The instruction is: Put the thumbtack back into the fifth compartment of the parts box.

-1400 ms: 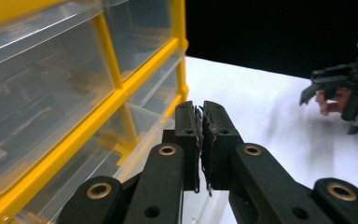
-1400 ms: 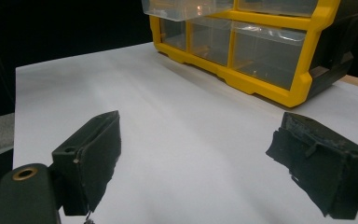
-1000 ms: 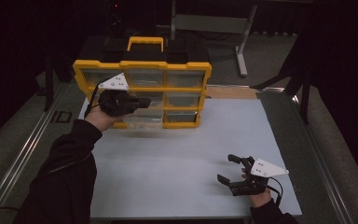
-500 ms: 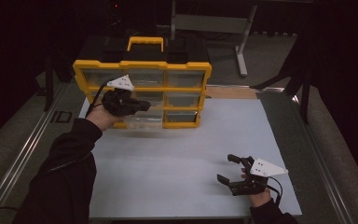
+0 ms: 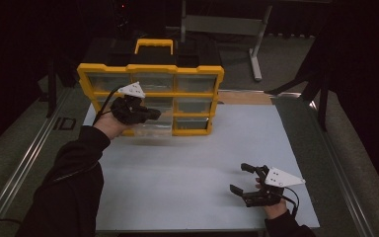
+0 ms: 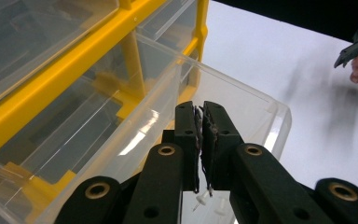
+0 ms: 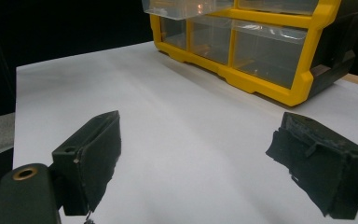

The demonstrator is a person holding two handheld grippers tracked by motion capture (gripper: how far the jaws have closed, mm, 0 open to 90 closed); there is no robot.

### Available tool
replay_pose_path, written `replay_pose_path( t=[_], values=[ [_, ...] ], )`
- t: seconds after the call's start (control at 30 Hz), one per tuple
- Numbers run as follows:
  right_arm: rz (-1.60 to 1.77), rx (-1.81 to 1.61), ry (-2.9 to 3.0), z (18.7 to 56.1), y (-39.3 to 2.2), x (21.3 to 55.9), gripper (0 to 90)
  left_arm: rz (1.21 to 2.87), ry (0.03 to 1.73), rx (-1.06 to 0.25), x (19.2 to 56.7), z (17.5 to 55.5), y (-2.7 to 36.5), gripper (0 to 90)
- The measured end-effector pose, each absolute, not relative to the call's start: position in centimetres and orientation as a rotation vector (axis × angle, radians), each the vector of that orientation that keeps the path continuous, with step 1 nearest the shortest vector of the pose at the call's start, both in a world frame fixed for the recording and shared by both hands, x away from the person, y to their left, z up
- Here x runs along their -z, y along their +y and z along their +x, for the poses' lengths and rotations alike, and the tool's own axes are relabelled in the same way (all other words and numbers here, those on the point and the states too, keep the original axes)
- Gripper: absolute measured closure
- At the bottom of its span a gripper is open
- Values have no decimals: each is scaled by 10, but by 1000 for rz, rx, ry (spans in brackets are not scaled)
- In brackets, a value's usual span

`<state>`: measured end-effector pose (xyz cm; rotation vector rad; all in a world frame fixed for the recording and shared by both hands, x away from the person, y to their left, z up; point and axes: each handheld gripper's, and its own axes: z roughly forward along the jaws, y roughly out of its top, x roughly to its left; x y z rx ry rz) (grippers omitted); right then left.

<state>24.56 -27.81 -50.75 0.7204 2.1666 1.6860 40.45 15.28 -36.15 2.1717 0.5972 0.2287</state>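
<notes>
A yellow parts organizer (image 5: pixel 150 68) with clear drawers stands at the back of the white table top (image 5: pixel 187 168). One clear drawer (image 5: pixel 150 129) in its lower left is pulled out toward me. My left gripper (image 5: pixel 153 114) hangs over that drawer with its jaws pressed together. In the left gripper view its tips (image 6: pixel 201 109) sit above the drawer's rim (image 6: pixel 242 93), and small white pieces (image 6: pixel 200 201) lie on the drawer floor. Whether something tiny is pinched I cannot tell. My right gripper (image 5: pixel 238 177) rests low at the near right, open and empty (image 7: pixel 196 135), facing the organizer (image 7: pixel 261 79).
A metal rail (image 5: pixel 24 163) runs along the table's left side and another along the right (image 5: pixel 345 187). A grey stand (image 5: pixel 256 44) rises behind the organizer. The other hand's gripper (image 6: pixel 354 46) is seen far off in the left gripper view.
The left hand has shifted very slightly over the pulled-out drawer. The right hand and its gripper have stayed where they were.
</notes>
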Motion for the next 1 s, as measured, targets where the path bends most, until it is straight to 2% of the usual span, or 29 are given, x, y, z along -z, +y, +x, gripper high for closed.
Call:
replay_pose_path(
  t=[0.03,0.1,0.27,0.53,0.8,1.0],
  values=[
    [720,-1687,2167,246,-278,507,139,2155,600,-229,360,404,154,761],
    [720,-1687,2165,246,-278,507,139,2137,611,-226,358,405,155,670],
    [719,-1686,2166,246,-278,507,139,2106,619,-223,353,403,158,546],
    [718,-1686,2165,246,-278,507,140,2100,642,-246,348,396,160,206],
    [719,-1687,2163,245,-278,507,139,2082,663,-274,342,385,166,3],
    [716,-1685,2166,245,-277,507,140,2060,652,-258,342,375,173,0]
  ],
)
